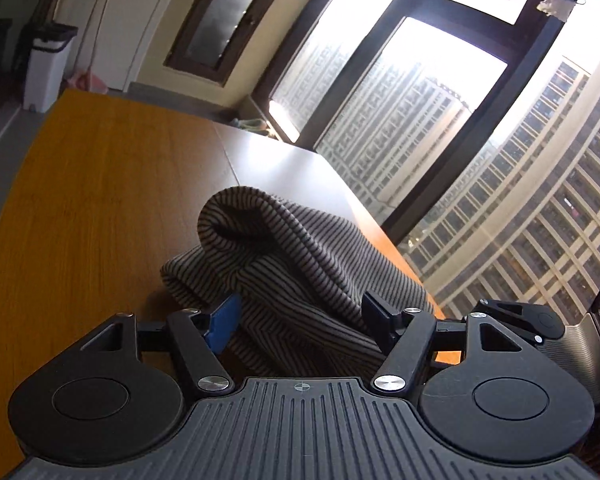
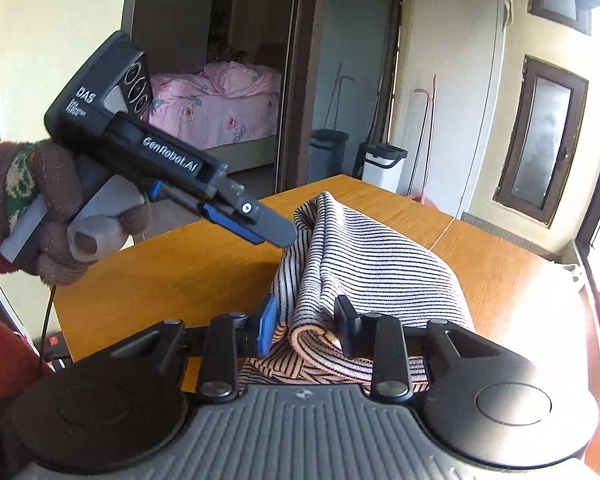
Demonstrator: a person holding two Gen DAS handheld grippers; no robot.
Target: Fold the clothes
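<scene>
A black-and-white striped garment lies bunched in a raised heap on the wooden table; it also shows in the left wrist view. My left gripper has its jaws wide apart with folds of the striped cloth lying between them. In the right wrist view the left gripper reaches the garment's top left edge. My right gripper has its jaws apart around a fold of the garment's near edge, not pinching it.
The wooden table is made of two joined tops with a seam. Large windows stand behind its far edge. A white bin and mop handles stand by the wall. A doorway opens onto a bed with pink bedding.
</scene>
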